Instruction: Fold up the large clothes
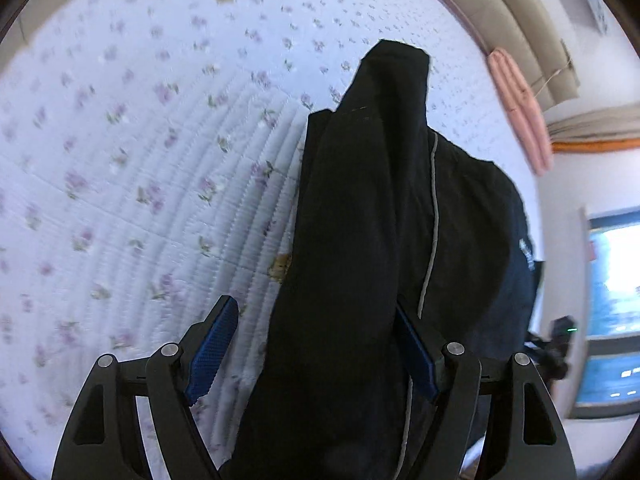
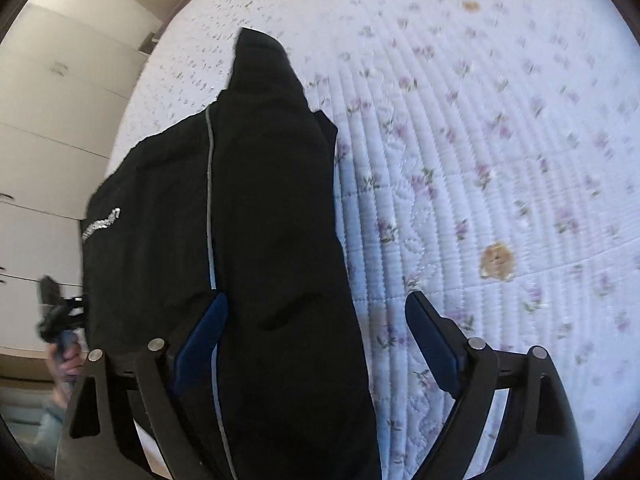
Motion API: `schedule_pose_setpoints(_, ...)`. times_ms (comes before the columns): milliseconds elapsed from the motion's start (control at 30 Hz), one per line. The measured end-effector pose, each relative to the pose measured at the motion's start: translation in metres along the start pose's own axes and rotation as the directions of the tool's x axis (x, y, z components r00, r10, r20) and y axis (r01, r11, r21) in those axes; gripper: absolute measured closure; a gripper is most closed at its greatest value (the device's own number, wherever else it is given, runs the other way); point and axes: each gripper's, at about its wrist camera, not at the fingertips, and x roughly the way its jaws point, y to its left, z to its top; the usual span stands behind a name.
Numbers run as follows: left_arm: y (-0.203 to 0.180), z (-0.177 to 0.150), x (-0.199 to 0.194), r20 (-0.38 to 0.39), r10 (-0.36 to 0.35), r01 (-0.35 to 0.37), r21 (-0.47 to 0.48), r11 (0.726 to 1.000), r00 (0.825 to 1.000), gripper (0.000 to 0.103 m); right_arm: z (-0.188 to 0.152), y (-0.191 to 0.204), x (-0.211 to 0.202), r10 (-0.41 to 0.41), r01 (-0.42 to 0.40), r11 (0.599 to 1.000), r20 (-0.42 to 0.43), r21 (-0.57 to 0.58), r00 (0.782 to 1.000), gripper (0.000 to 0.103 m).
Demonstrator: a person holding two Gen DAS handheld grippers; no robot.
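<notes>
A black garment (image 1: 360, 240) with a thin grey piping line and a small white logo hangs bunched over the flowered quilt. It also shows in the right wrist view (image 2: 260, 220). My left gripper (image 1: 316, 340) stands open, and the cloth drapes between its blue pads (image 1: 212, 352) against the right one. My right gripper (image 2: 316, 340) stands open too, with the cloth draped over its left pad (image 2: 200, 344). The cloth hides how it is held near each gripper's base. Each view shows the other gripper small at the garment's far side.
A white quilt (image 1: 140, 140) with purple flowers and a few brown stains (image 2: 498, 262) covers the bed. A pink cloth (image 1: 520, 108) hangs by the headboard. A window (image 1: 612, 308) is at the right. White cabinets (image 2: 52, 120) stand at the left.
</notes>
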Motion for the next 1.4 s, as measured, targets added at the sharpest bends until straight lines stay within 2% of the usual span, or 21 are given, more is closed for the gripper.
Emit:
schedule_pose_setpoints(67,0.012,0.0,0.008,-0.031,-0.092,0.091,-0.05,0.995,0.995,0.024,0.007,-0.025,0.001,0.079,-0.079,0.996,-0.026,0.031,0.997,0.01)
schedule_pose_setpoints(167,0.025,0.001,0.021,-0.048,-0.157,0.153,-0.081,0.985,0.986,0.023,0.012,-0.048,0.001,0.16,-0.158,0.986,-0.04,0.047,0.986,0.005)
schedule_pose_setpoints(267,0.027,-0.002,0.025,-0.046,-0.184,0.181,-0.075,0.981,0.982,0.023,0.007,-0.047,-0.001,0.163,-0.164,0.986,-0.058,-0.008,0.985,0.005)
schedule_pose_setpoints(333,0.023,0.001,0.032,-0.058,-0.2,0.196,-0.071,0.978,0.978,0.023,0.015,-0.03,0.006,0.189,-0.192,0.981,-0.076,-0.034,0.979,0.01)
schedule_pose_setpoints(367,0.016,0.001,0.037,-0.063,-0.199,0.195,-0.064,0.979,0.978,0.024,0.011,-0.021,0.007,0.233,-0.237,0.971,-0.096,-0.033,0.968,0.014)
schedule_pose_setpoints(433,0.005,0.0,0.045,-0.07,-0.188,0.185,-0.046,0.982,0.98,0.026,0.01,-0.015,0.015,0.28,-0.285,0.958,-0.115,-0.027,0.953,0.014)
schedule_pose_setpoints(467,-0.001,-0.002,0.047,-0.073,-0.191,0.188,-0.038,0.981,0.979,0.035,0.009,-0.013,0.017,0.284,-0.289,0.957,-0.116,-0.031,0.952,0.015)
schedule_pose_setpoints(533,-0.009,-0.004,0.047,-0.06,-0.164,0.163,-0.019,0.986,0.985,0.041,0.011,-0.007,0.022,0.313,-0.319,0.947,-0.113,-0.044,0.943,0.033)
schedule_pose_setpoints(567,-0.015,-0.006,0.044,-0.043,-0.147,0.148,0.006,0.989,0.988,0.05,0.011,-0.005,0.024,0.34,-0.346,0.938,-0.113,-0.037,0.934,0.039)
schedule_pose_setpoints(600,-0.018,-0.009,0.04,-0.03,-0.14,0.141,0.021,0.99,0.99,0.057,0.01,-0.004,0.022,0.343,-0.349,0.936,-0.104,-0.04,0.933,0.044)
schedule_pose_setpoints(700,-0.034,-0.02,0.021,0.027,-0.143,0.141,0.069,0.988,0.989,0.069,0.001,0.003,0.01,0.337,-0.341,0.937,-0.06,-0.076,0.94,0.062)
schedule_pose_setpoints(800,-0.048,-0.025,-0.003,0.073,-0.197,0.189,0.102,0.977,0.978,0.072,-0.012,0.015,-0.012,0.344,-0.342,0.935,0.0,-0.099,0.939,0.068)
schedule_pose_setpoints(867,-0.065,-0.036,-0.023,0.095,-0.239,0.224,0.144,0.964,0.966,0.073,-0.026,0.03,-0.028,0.345,-0.339,0.932,0.031,-0.129,0.938,0.069)
schedule_pose_setpoints(1067,-0.1,-0.067,-0.08,0.101,-0.292,0.253,0.287,0.924,0.951,0.075,-0.079,0.095,-0.085,0.31,-0.278,0.929,0.102,-0.244,0.945,0.071)
schedule_pose_setpoints(1233,-0.093,-0.105,-0.135,0.101,-0.348,0.296,0.34,0.893,0.932,0.075,-0.126,0.113,-0.12,0.317,-0.272,0.929,0.161,-0.252,0.935,0.071)
schedule_pose_setpoints(1400,-0.078,-0.152,-0.161,0.077,-0.347,0.298,0.365,0.882,0.935,0.075,-0.164,0.118,-0.129,0.278,-0.238,0.943,0.16,-0.232,0.947,0.071)
